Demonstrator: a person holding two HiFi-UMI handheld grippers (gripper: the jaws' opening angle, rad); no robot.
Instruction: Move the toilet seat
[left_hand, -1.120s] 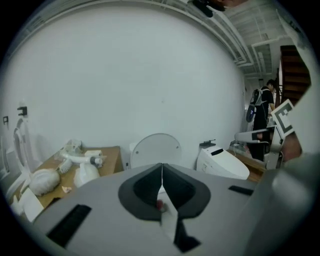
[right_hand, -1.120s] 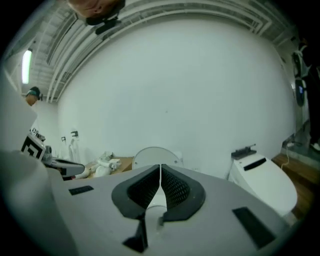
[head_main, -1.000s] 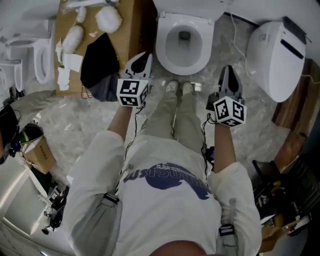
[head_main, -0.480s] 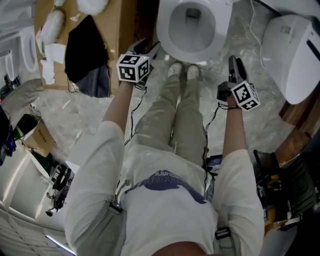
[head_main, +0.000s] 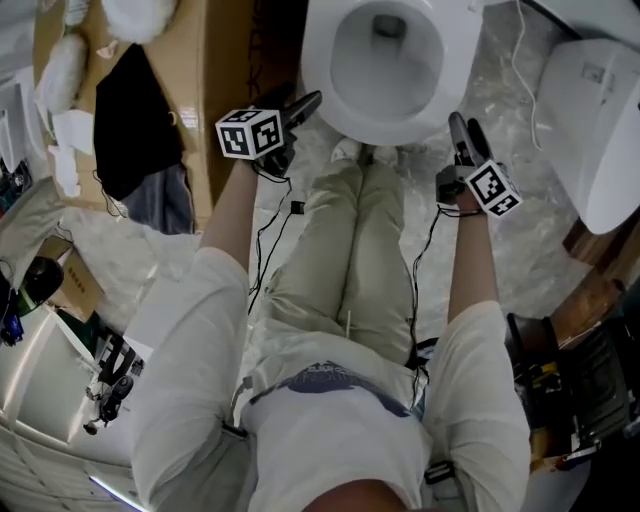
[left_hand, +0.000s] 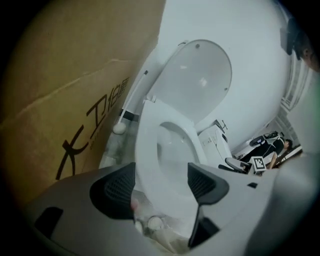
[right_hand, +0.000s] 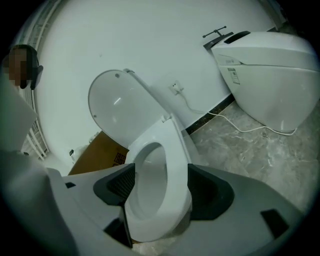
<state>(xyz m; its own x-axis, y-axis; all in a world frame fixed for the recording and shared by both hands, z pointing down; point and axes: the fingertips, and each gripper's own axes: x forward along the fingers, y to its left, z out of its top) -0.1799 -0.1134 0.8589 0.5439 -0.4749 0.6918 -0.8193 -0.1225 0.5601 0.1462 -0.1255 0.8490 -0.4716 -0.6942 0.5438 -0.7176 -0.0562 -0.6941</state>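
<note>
Head view: the toilet seat (head_main: 390, 128) lies down on the bowl at 12 o'clock, with the left gripper (head_main: 305, 103) at its 8 o'clock edge and the right gripper (head_main: 460, 128) just beside its 4 o'clock edge. Left gripper view: the jaws have just been opening and stand apart, with the seat's front rim showing between the pads, unclamped, and the lid (left_hand: 200, 75) upright at 12 o'clock. Right gripper view: the jaws have likewise just been opening and stand apart, with the seat rim between them, not gripped.

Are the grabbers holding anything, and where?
Nothing. Left gripper and right gripper jaws have just been opening; the toilet seat shows between them, but no pad presses it.
</note>
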